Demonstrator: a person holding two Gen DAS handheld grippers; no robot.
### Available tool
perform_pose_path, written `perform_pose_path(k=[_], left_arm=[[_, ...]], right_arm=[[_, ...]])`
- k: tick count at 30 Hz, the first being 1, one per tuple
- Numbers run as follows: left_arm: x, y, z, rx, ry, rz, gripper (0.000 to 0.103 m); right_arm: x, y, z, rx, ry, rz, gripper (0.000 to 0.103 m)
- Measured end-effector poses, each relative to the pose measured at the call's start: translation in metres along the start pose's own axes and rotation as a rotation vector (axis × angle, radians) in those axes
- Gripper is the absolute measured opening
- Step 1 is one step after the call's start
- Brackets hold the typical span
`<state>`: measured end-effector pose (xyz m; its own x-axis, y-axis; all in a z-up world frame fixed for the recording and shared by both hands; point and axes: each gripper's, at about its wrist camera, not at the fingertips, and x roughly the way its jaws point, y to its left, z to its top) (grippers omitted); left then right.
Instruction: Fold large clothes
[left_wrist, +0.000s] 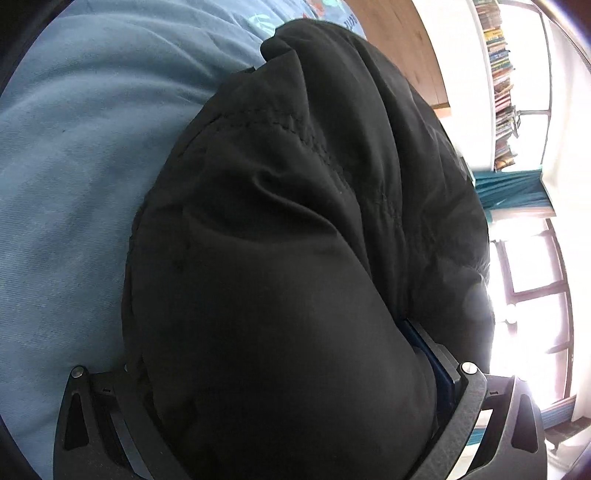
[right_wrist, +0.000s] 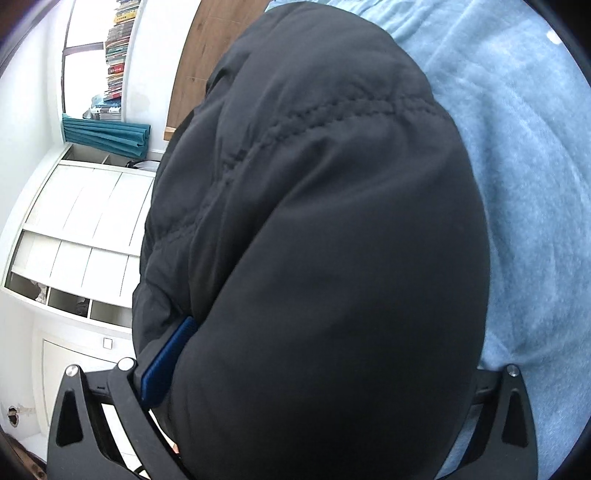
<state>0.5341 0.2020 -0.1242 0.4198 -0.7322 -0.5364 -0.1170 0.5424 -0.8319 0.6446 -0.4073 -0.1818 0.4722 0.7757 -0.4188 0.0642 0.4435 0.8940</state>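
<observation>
Over the blue bed (left_wrist: 66, 184), the left gripper (left_wrist: 280, 387) grips a fat fold of the black coat (left_wrist: 295, 221). Its puffy cloth fills the space between both fingers. Beside it, the right gripper (right_wrist: 314, 387) grips the coat too, with white cupboards (right_wrist: 81, 229) far left.

We cannot see the fingertips of the left gripper (left_wrist: 280, 387) or right gripper (right_wrist: 314, 387), buried under the black padded jacket (left_wrist: 295, 240), whose lower part runs off at 6 o'clock, and the book spines (left_wrist: 500, 81) at 1 o'clock are too small to read.
</observation>
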Motion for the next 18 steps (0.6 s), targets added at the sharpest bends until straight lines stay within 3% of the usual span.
perform_pose_path(k=[3, 5, 7, 10, 13, 18], left_arm=[[0.001, -0.008, -0.006, 0.021, -0.03, 0.012, 0.093], [-0.004, -0.014, -0.008, 0.026, -0.047, -0.013, 0.073], [-0.003, -0.025, -0.012, 0.06, -0.055, -0.026, 0.059], [-0.005, -0.046, -0.012, 0.118, -0.064, -0.031, 0.04], [-0.01, -0.072, -0.015, 0.175, -0.085, -0.044, 0.032], [-0.023, -0.115, -0.021, 0.255, -0.124, -0.071, 0.027]], right_arm=[[0.003, 0.003, 0.0, -0.003, -0.009, -0.019, 0.103], [0.005, 0.008, -0.003, -0.018, -0.02, -0.029, 0.1], [0.002, 0.013, -0.003, -0.033, -0.022, -0.022, 0.071], [0.001, 0.023, -0.003, -0.039, -0.036, -0.011, 0.045], [-0.002, 0.047, -0.003, -0.104, -0.048, -0.028, 0.035], [-0.017, 0.097, -0.005, -0.213, -0.092, -0.046, 0.029]])
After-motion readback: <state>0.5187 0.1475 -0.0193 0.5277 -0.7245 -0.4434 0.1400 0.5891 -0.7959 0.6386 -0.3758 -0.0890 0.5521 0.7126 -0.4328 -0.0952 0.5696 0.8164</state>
